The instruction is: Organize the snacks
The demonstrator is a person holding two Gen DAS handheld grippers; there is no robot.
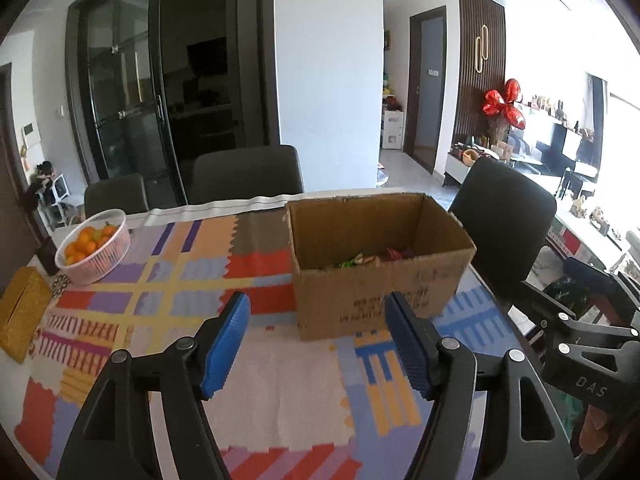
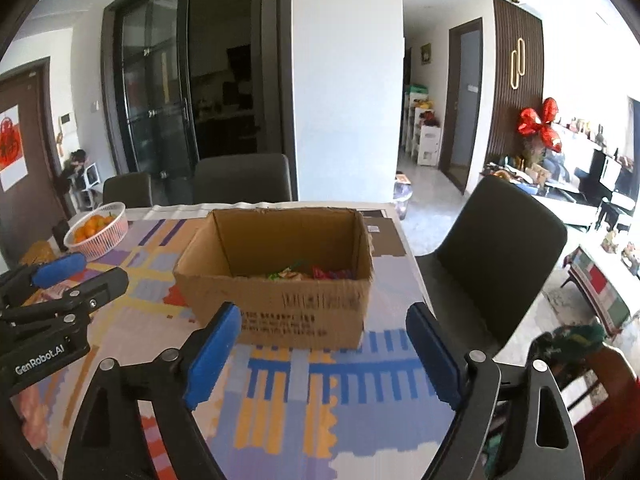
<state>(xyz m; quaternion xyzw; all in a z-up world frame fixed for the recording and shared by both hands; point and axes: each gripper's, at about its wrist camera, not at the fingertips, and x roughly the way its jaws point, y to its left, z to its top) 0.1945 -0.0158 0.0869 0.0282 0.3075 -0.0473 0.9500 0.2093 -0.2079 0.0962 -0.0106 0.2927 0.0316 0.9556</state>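
Left wrist view: left gripper (image 1: pixel 318 322) held above patterned tablecloth (image 1: pixel 160 292), jaws spread, nothing between blue pads (image 1: pixel 226 344). Cardboard box (image 1: pixel 376 264) just ahead, standing on table, open-topped, snacks (image 1: pixel 362 259) lying at bottom. White basket (image 1: pixel 96 246) of oranges at far left.

Right wrist view: right gripper (image 2: pixel 322 334) likewise released and empty. Cardboard box (image 2: pixel 276 272) directly ahead, snacks (image 2: pixel 310 273) inside. Left gripper (image 2: pixel 60 270) at left edge.

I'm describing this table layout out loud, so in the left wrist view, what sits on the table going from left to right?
Gold tissue box → pink basket of oranges → cardboard box holding snack packets.
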